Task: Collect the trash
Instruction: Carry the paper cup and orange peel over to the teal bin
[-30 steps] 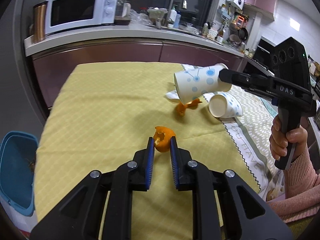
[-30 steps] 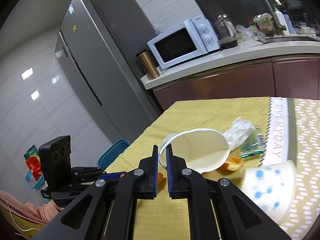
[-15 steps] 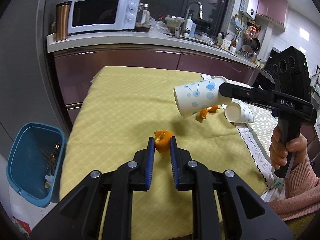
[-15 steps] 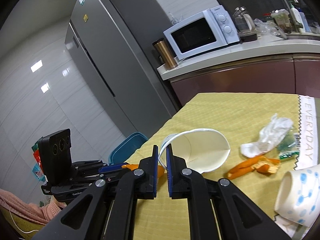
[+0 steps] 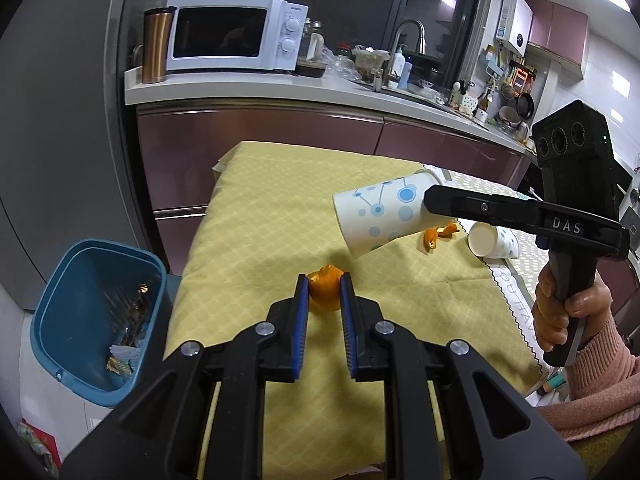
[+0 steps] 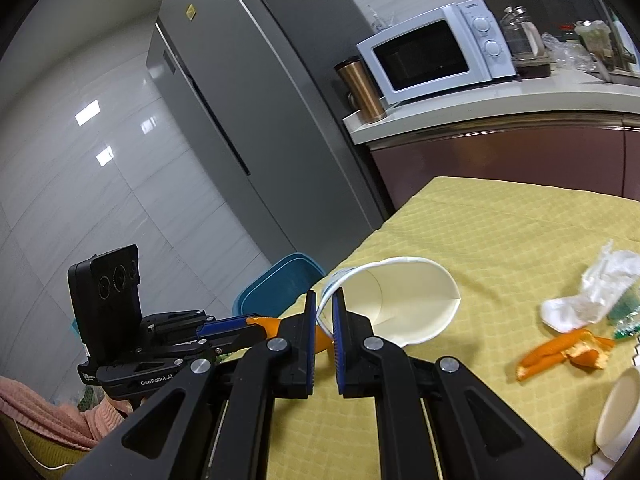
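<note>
My left gripper (image 5: 324, 280) is shut on a piece of orange peel (image 5: 326, 287) and holds it above the yellow tablecloth (image 5: 272, 216). My right gripper (image 6: 325, 300) is shut on the rim of a white paper cup with blue dots (image 6: 404, 304), held tilted in the air; the cup also shows in the left wrist view (image 5: 380, 212). A blue trash bin (image 5: 100, 320) with some waste inside stands on the floor left of the table. More orange peel (image 6: 568, 352), a crumpled white wrapper (image 6: 592, 292) and a second paper cup (image 5: 494, 238) lie on the table.
A kitchen counter (image 5: 280, 92) with a microwave (image 5: 236, 34) and a copper tumbler (image 5: 156, 46) runs behind the table. A grey fridge (image 6: 240, 128) stands left of it. A patterned runner (image 5: 516, 300) covers the table's right part.
Both grippers have moved left along the table toward the bin side with their loads. The bin now shows larger and closer in the left wrist view.
</note>
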The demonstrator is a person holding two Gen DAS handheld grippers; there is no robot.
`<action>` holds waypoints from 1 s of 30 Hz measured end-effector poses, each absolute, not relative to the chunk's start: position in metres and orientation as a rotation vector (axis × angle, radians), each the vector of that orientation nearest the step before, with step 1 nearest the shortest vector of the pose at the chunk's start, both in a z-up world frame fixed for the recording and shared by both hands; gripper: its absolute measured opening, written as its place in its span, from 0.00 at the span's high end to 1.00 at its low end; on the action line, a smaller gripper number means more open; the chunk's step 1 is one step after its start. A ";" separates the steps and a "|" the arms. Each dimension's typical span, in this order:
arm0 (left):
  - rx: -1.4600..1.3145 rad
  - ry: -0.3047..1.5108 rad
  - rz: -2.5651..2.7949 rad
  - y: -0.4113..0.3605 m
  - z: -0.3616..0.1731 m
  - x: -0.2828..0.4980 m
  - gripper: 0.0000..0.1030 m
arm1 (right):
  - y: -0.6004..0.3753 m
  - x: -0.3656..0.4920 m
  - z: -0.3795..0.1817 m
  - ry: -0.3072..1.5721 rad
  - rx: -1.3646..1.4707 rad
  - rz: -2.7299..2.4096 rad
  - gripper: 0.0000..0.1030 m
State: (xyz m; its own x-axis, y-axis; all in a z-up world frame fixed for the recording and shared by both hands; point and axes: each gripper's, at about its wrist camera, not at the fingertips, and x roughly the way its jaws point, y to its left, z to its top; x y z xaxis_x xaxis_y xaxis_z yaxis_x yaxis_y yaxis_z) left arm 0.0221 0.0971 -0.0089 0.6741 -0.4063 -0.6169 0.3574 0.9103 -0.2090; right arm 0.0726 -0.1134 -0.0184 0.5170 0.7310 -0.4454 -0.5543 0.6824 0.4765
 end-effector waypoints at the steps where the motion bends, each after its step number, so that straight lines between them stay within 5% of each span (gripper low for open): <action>1: -0.075 0.709 -0.427 0.099 -0.008 0.022 0.85 | -0.111 0.074 -0.018 0.671 0.288 0.789 0.93; 30: -0.115 0.645 -0.259 0.178 0.010 0.015 0.85 | -0.033 0.093 -0.015 0.711 0.228 0.910 0.93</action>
